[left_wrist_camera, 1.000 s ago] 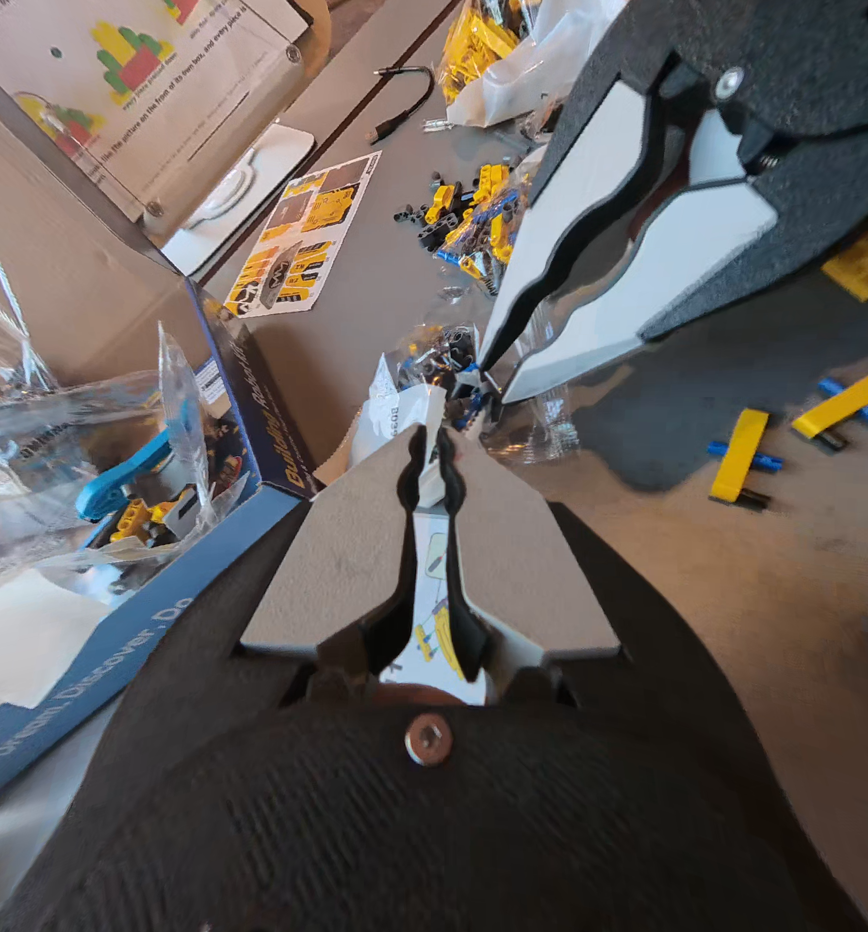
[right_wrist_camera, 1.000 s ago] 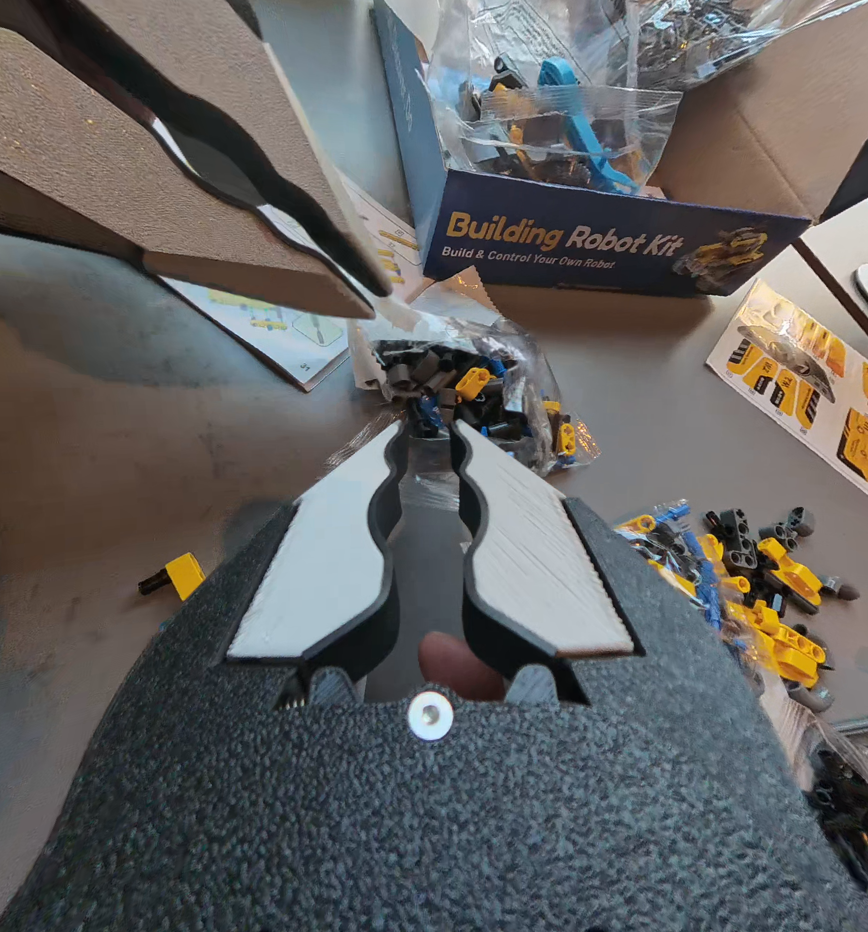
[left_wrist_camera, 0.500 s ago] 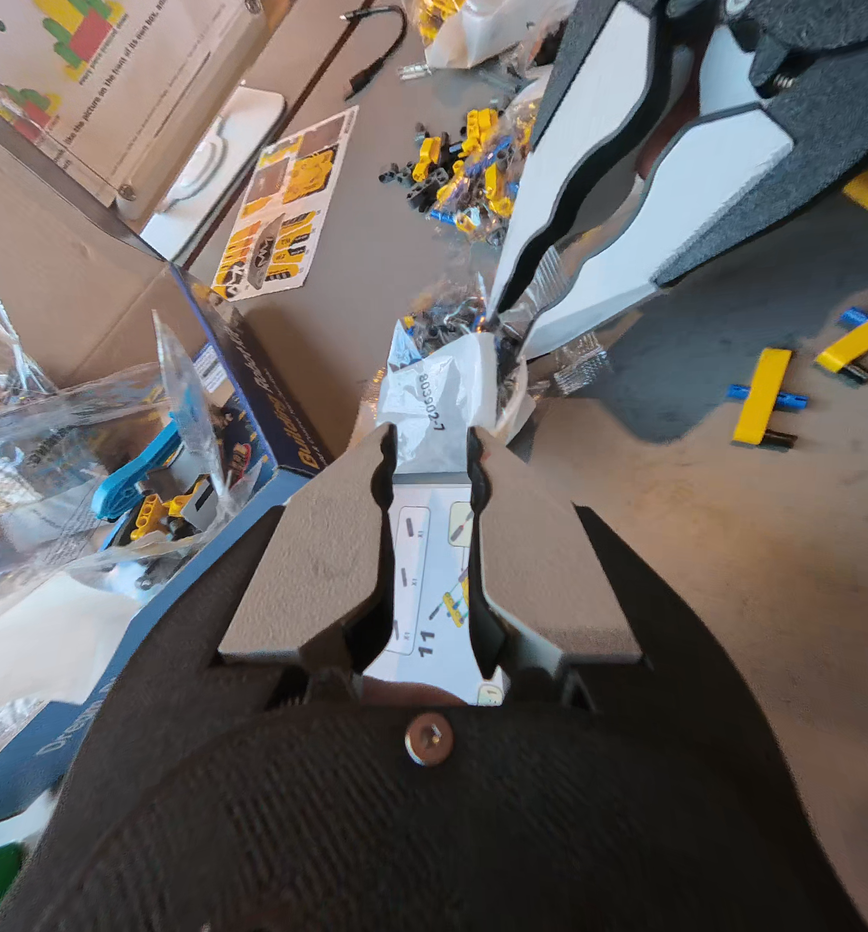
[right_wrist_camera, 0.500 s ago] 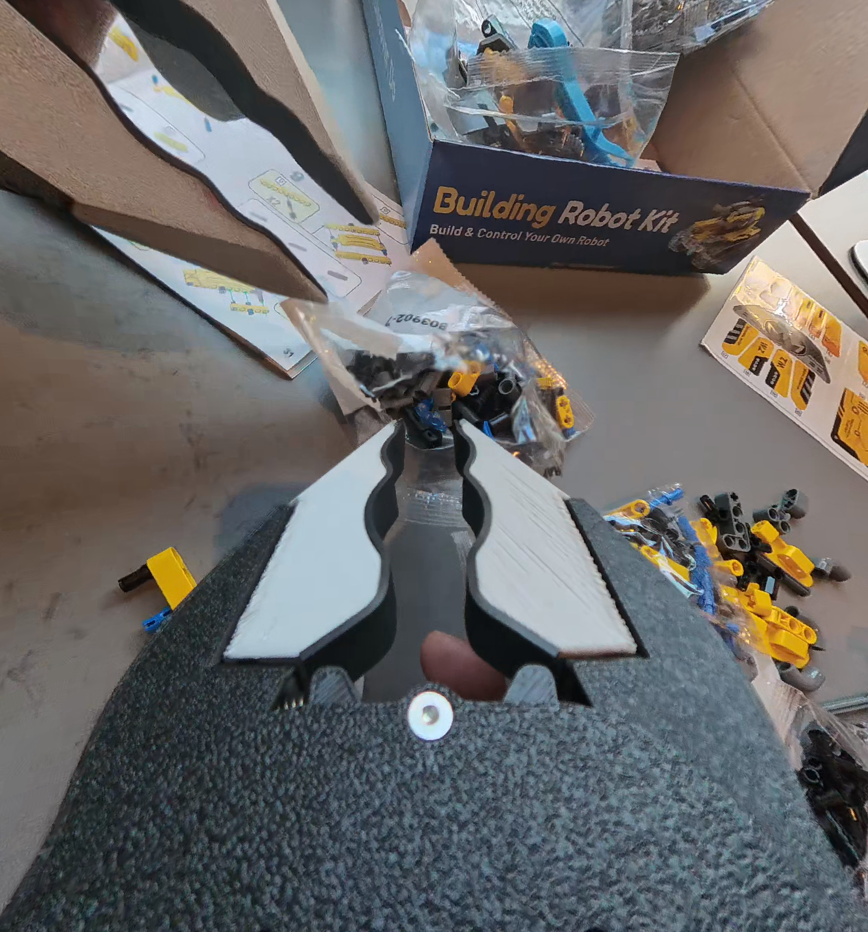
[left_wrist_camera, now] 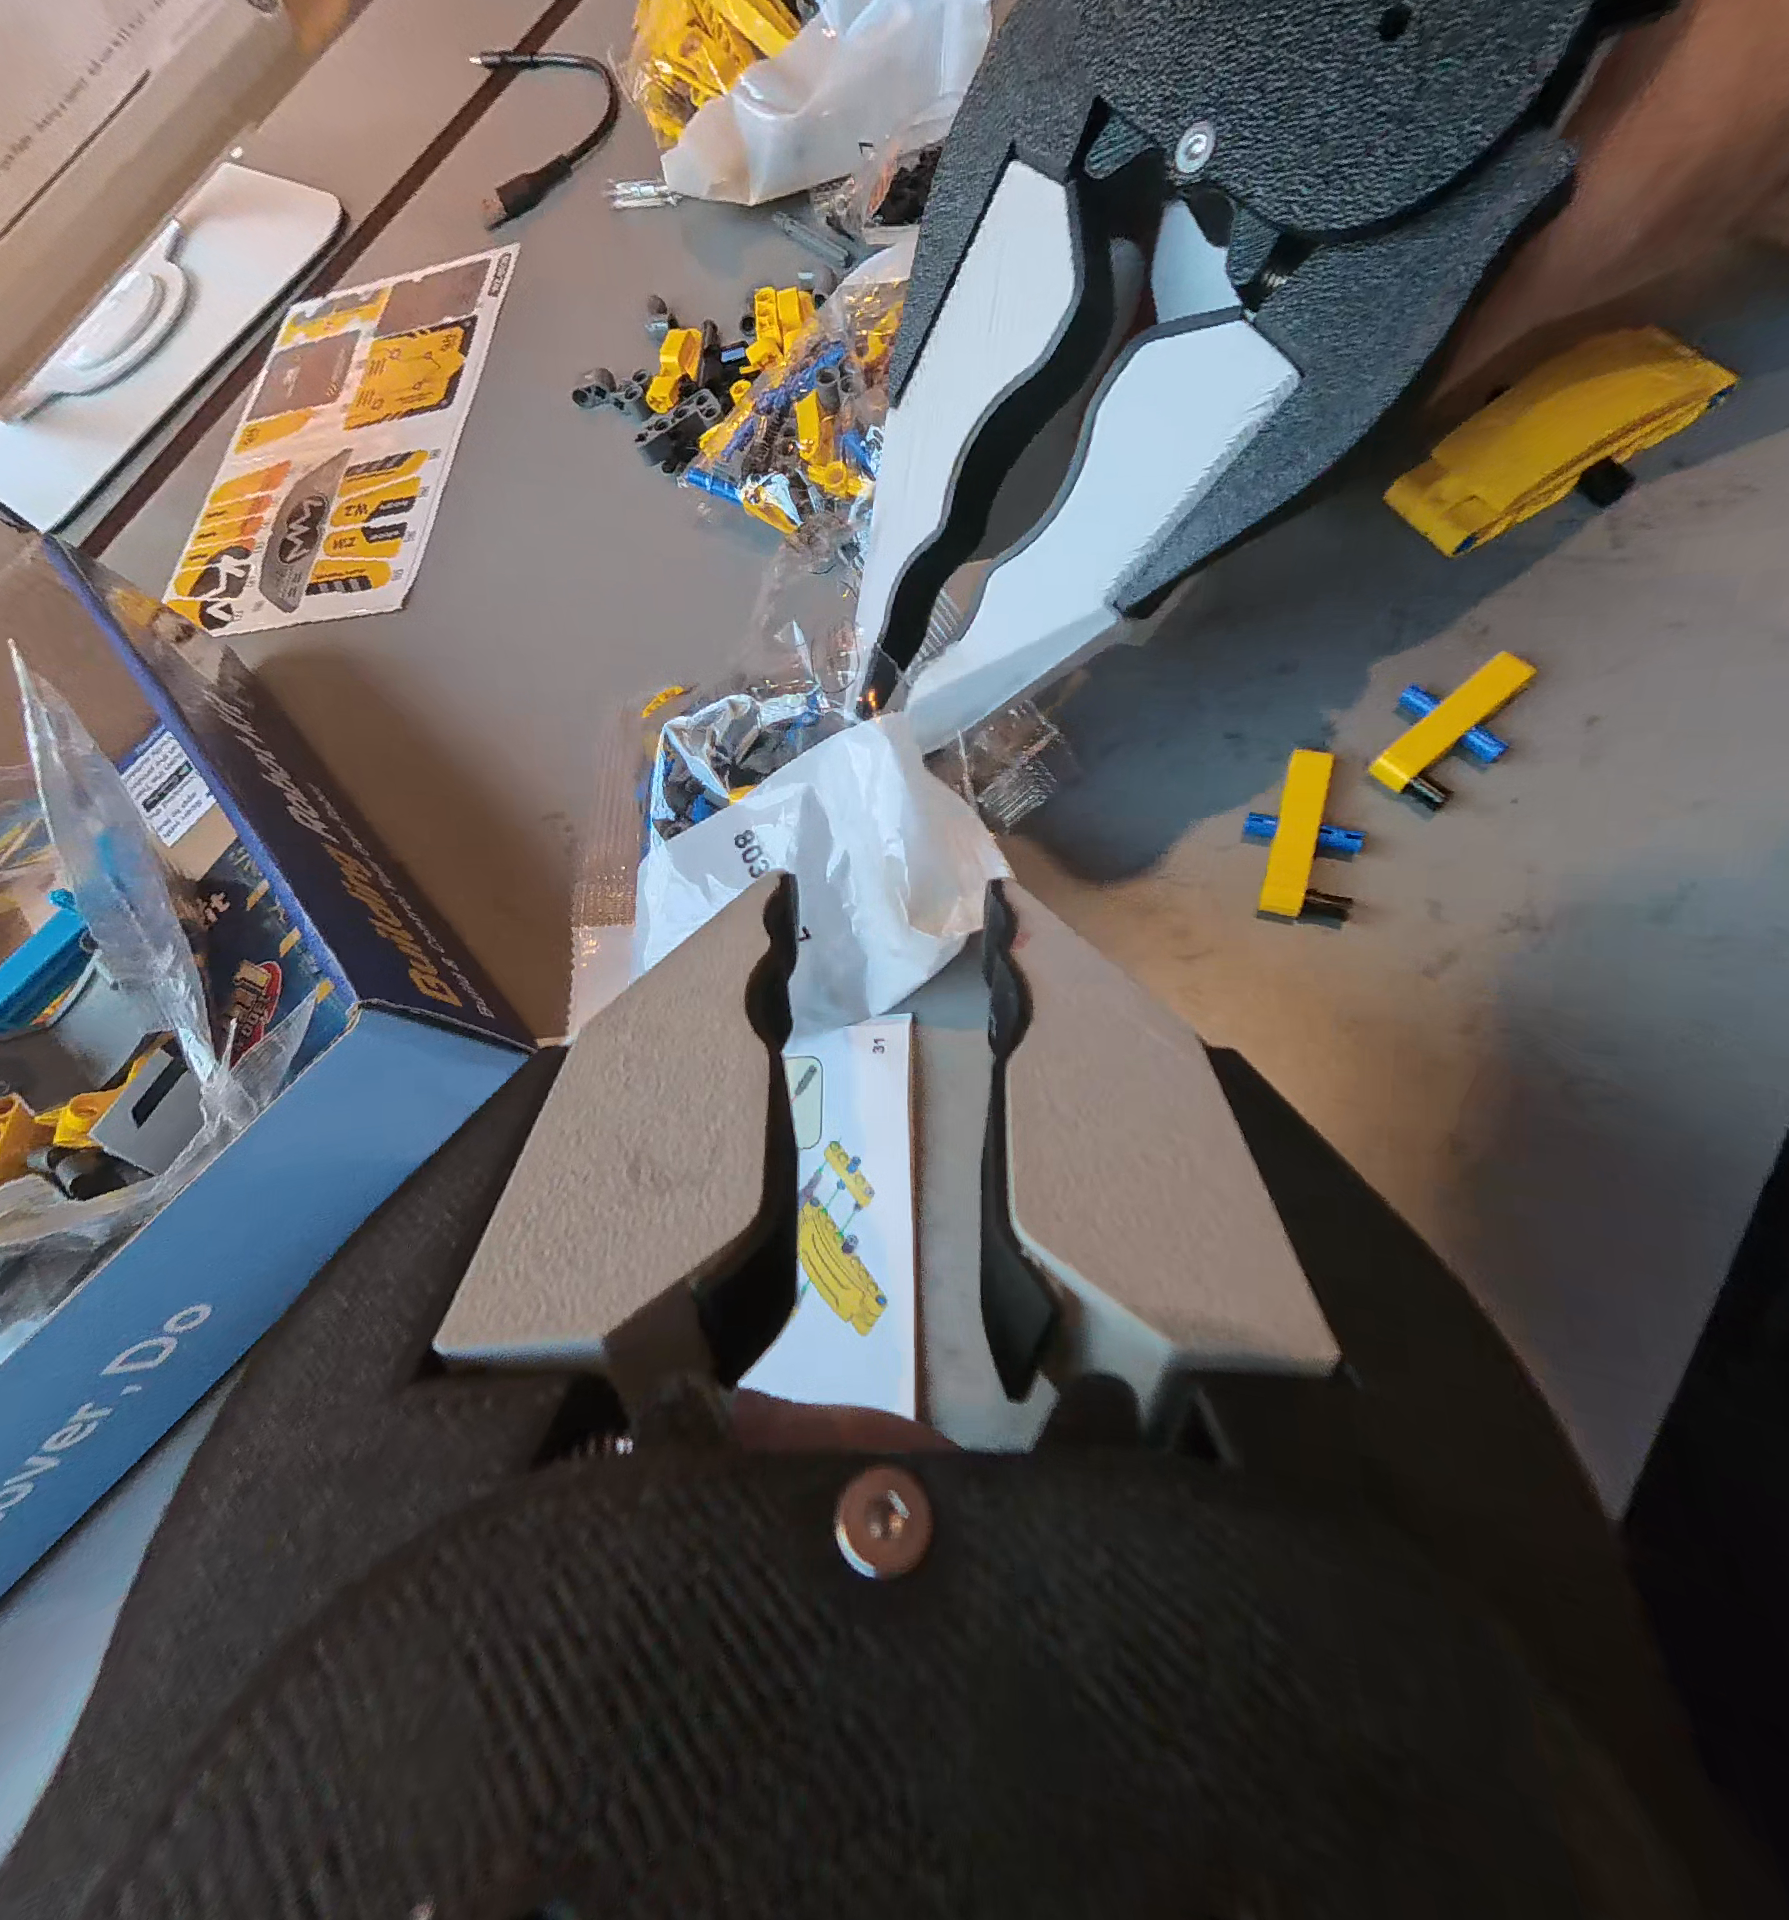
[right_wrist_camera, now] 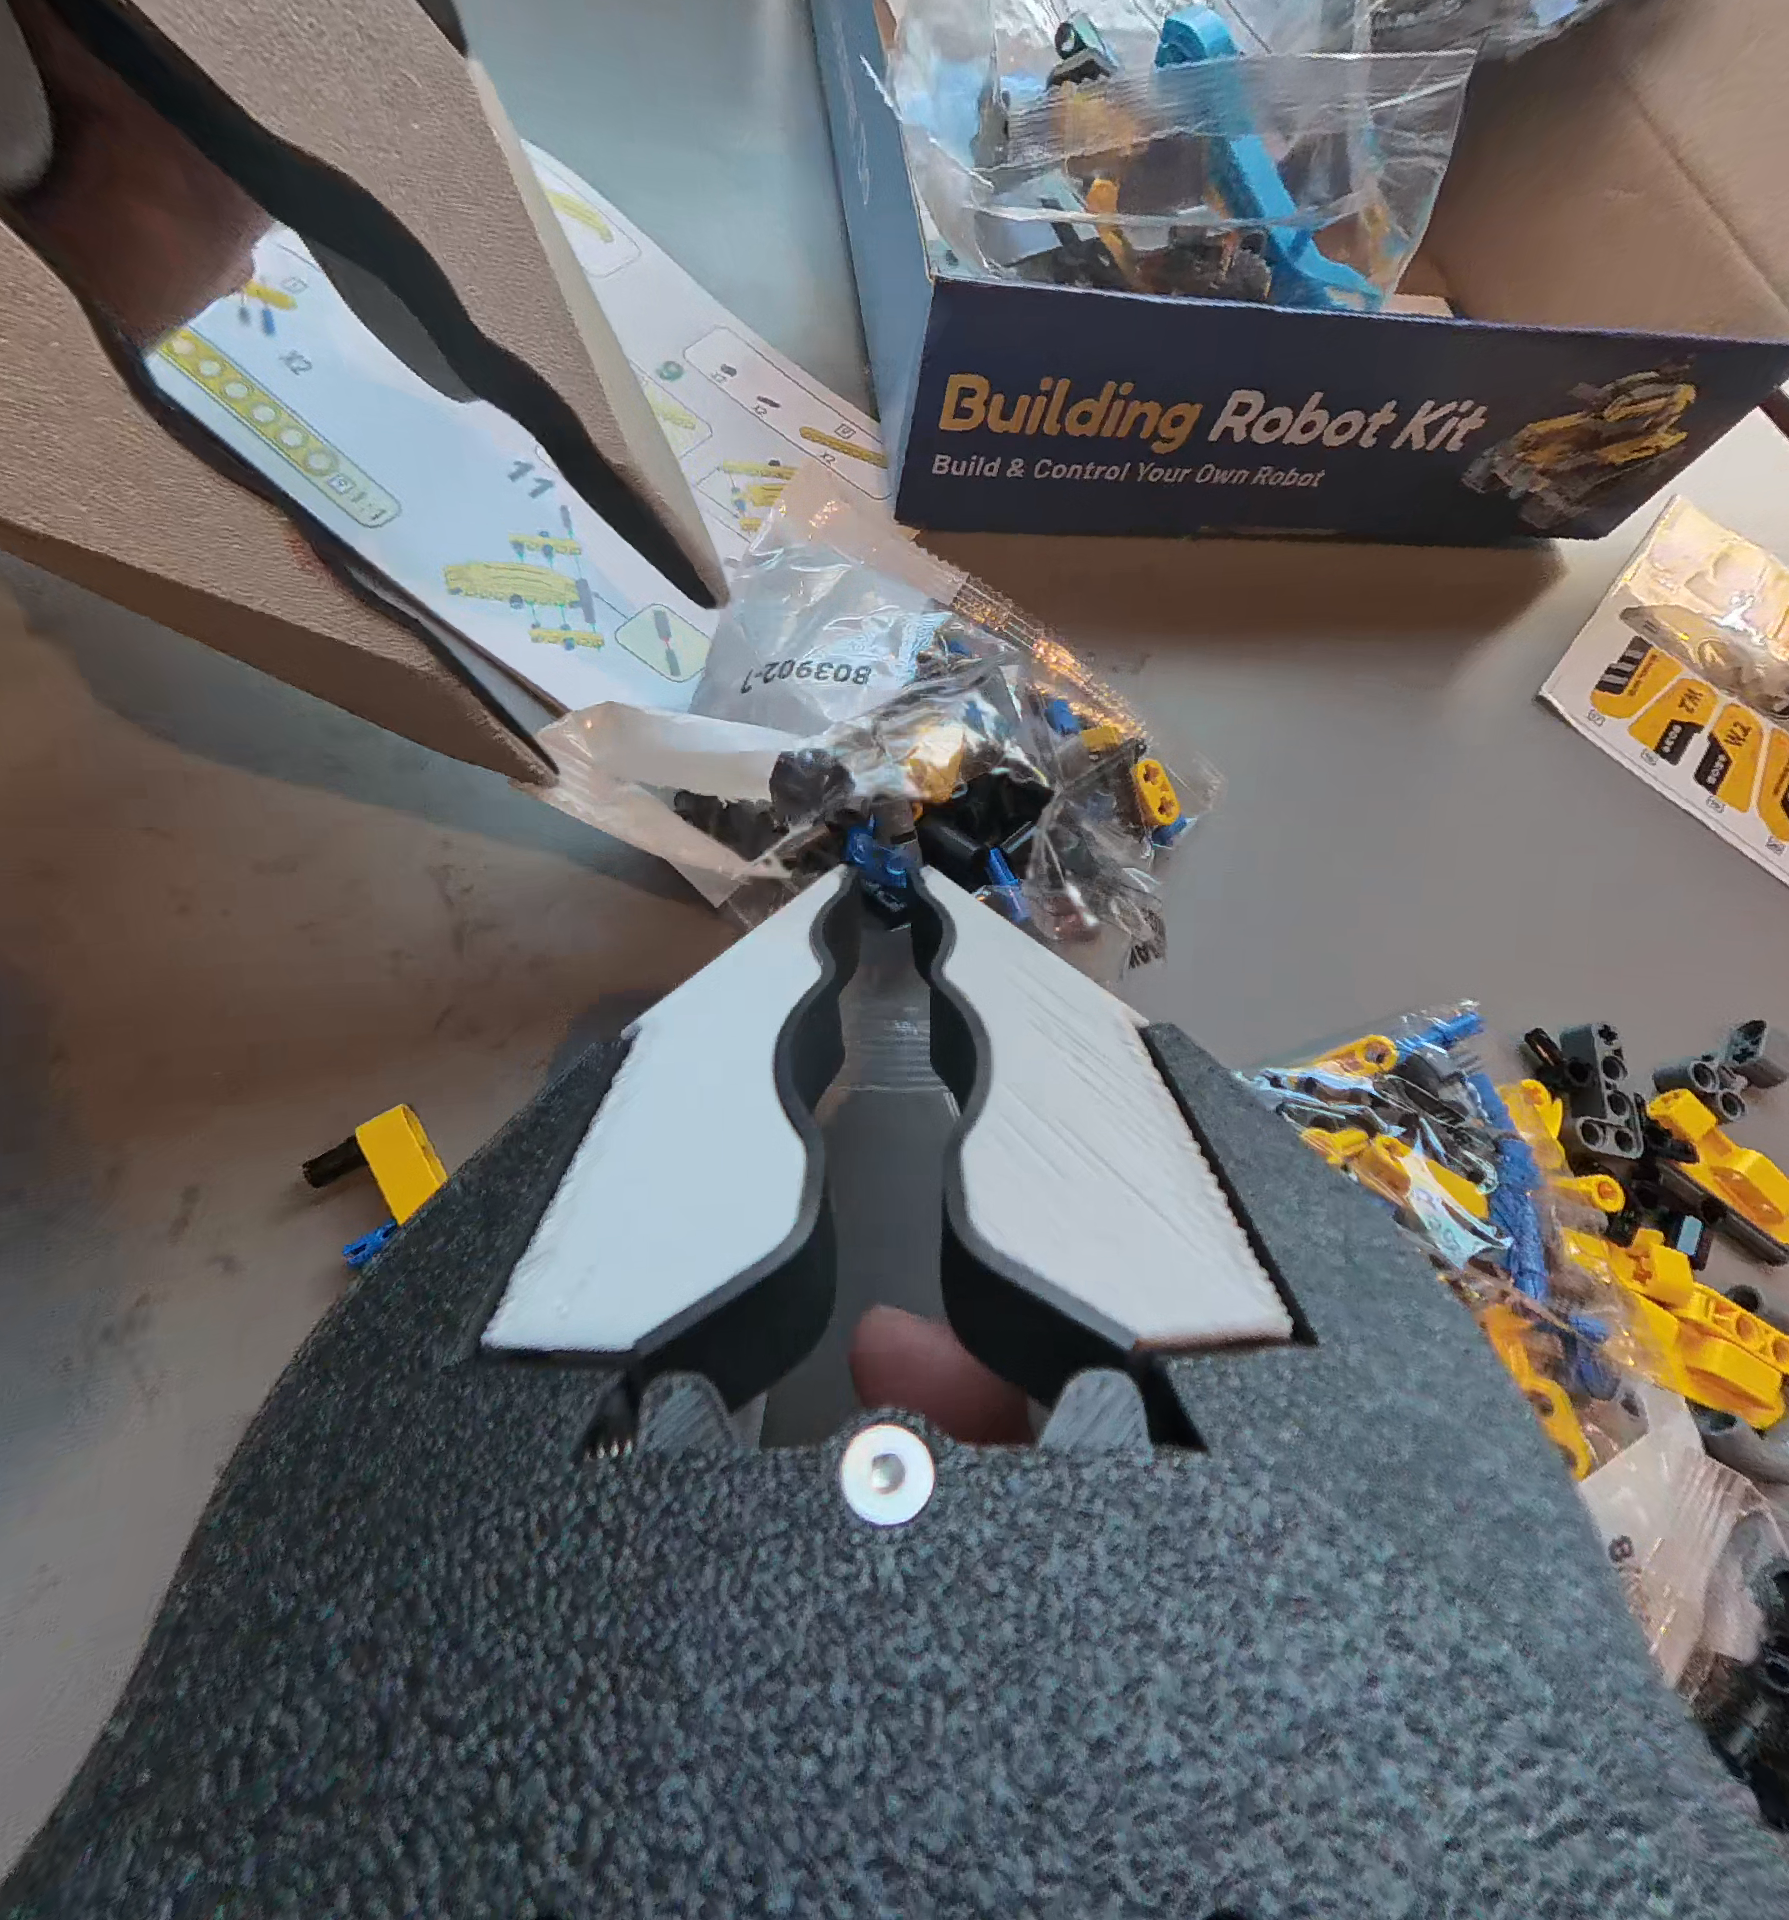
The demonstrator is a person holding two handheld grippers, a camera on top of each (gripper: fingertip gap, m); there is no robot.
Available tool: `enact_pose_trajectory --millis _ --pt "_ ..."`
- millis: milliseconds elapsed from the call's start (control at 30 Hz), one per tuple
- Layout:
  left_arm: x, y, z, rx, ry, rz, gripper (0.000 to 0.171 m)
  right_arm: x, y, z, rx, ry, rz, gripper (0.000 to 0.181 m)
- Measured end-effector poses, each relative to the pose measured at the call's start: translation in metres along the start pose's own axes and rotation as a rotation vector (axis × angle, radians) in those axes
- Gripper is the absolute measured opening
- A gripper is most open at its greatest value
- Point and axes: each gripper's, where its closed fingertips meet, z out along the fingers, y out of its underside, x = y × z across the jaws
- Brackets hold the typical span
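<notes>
A small clear plastic bag [left_wrist_camera: 848, 831] of black, blue and yellow building pieces lies on the grey table, partly on an open instruction booklet [left_wrist_camera: 859, 1195]. My left gripper [left_wrist_camera: 890, 904] is open, with its tan fingers on either side of the bag's white end. My right gripper [right_wrist_camera: 885, 883] is shut on the bag's clear edge [right_wrist_camera: 869, 727]. The right gripper also shows in the left wrist view [left_wrist_camera: 895, 691], pinching the bag from the far side. The left gripper shows open in the right wrist view [right_wrist_camera: 630, 686], above the booklet [right_wrist_camera: 433, 488].
A blue kit box [left_wrist_camera: 246, 1143] with bagged parts stands left of the bag. A sticker sheet [left_wrist_camera: 339, 447], loose yellow and black pieces [right_wrist_camera: 1648, 1195], two yellow beams with blue pins [left_wrist_camera: 1295, 831], a yellow assembled part [left_wrist_camera: 1555, 436] and a black cable [left_wrist_camera: 557, 135] lie around. The left gripper's tips are roughly 5 centimetres from the right gripper's.
My left gripper has opened and let go of the bag's white end. The right gripper stays shut on the bag's other edge, and the bag has shifted and spread out.
</notes>
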Motion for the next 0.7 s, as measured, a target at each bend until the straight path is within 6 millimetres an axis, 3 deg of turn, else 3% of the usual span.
enact_pose_trajectory --millis 233,333,433,700 --pt "0.012 0.012 0.001 -0.052 0.014 0.025 0.040 0.000 0.000 0.001 0.000 -0.009 0.022 0.004" --pt "-0.001 0.016 0.005 -0.066 -0.086 0.077 0.008 -0.005 -0.001 0.001 0.000 -0.019 0.008 0.003" --pt "-0.011 0.015 0.001 -0.055 -0.098 0.095 0.002 -0.009 -0.004 -0.001 0.020 -0.041 -0.004 0.004" --pt "-0.025 0.037 -0.020 0.080 0.179 0.047 0.000 -0.016 -0.025 -0.013 0.111 -0.033 -0.042 0.011"
